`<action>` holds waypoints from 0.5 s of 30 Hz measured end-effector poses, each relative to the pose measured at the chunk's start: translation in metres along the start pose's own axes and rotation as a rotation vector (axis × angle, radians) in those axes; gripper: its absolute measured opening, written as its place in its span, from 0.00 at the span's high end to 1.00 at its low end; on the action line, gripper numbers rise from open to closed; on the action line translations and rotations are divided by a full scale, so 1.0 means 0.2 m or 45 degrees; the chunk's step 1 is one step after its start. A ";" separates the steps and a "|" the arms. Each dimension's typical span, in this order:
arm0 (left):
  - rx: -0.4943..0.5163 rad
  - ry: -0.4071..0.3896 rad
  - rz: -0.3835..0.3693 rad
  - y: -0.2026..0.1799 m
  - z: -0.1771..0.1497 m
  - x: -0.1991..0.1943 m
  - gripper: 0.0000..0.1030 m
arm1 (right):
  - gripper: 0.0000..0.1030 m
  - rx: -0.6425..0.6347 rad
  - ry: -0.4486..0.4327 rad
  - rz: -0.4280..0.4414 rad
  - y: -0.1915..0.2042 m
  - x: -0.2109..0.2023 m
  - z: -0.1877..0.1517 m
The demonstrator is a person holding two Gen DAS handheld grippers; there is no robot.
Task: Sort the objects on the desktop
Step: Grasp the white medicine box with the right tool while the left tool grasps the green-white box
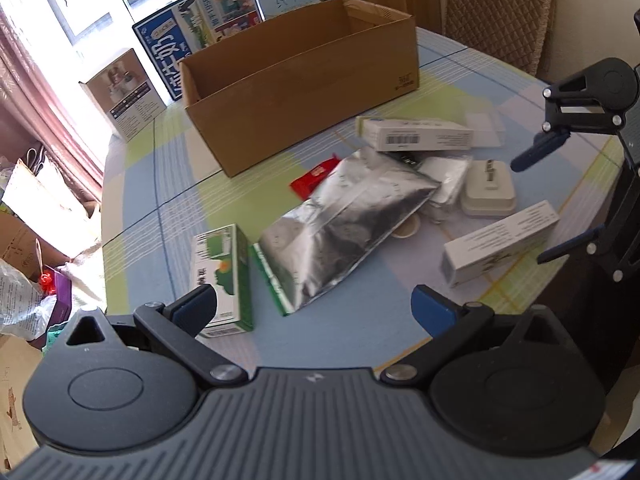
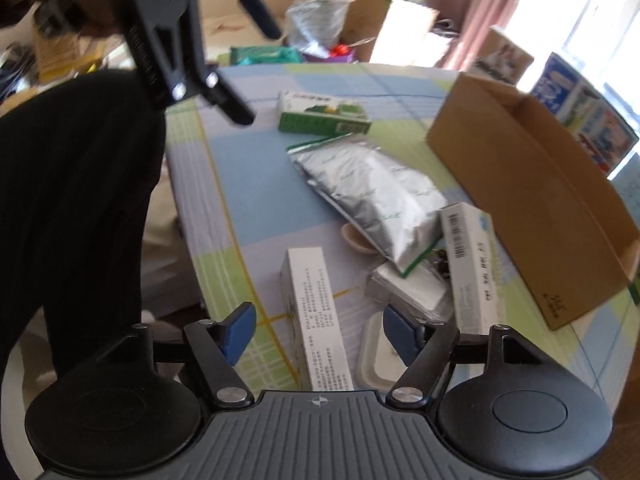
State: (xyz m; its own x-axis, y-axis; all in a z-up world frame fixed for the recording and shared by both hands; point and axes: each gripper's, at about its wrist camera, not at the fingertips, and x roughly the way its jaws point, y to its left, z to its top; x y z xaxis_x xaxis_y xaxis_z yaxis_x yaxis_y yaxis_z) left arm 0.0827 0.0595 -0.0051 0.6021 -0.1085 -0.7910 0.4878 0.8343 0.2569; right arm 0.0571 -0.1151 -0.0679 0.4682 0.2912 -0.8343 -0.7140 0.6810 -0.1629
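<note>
The cardboard box (image 1: 304, 92) is standing empty on the worktop (image 1: 168, 200); in front of it the foil pouch (image 1: 344, 224) is lying across the clutter, probably light, floppy and slippery, best pinched at its sealed edge; the left gripper (image 1: 316, 304) and right gripper (image 2: 316, 330) are both hovering spread apart, holding nothing.

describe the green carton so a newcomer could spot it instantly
Start at the open cardboard box on the checked tablecloth. Nearer the camera lies a silver foil pouch; the green carton lies beside its green-edged end. It is the only green-and-white box; the others are white.
</note>
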 end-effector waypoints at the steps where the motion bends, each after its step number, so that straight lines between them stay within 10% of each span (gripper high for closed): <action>1: 0.007 0.004 0.008 0.02 0.00 0.01 0.01 | 0.42 -0.028 0.023 0.014 0.00 0.03 0.00; 15: 0.065 0.032 -0.001 0.23 -0.02 0.21 0.01 | 0.67 -0.100 0.270 0.138 -0.09 0.36 0.03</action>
State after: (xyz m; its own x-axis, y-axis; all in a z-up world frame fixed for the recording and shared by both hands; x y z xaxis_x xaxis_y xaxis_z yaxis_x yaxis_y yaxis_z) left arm 0.1287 0.0964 -0.0294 0.5859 -0.0953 -0.8047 0.5203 0.8056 0.2834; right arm 0.1069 -0.1022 -0.1214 0.2728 0.2066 -0.9396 -0.7960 0.5970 -0.0999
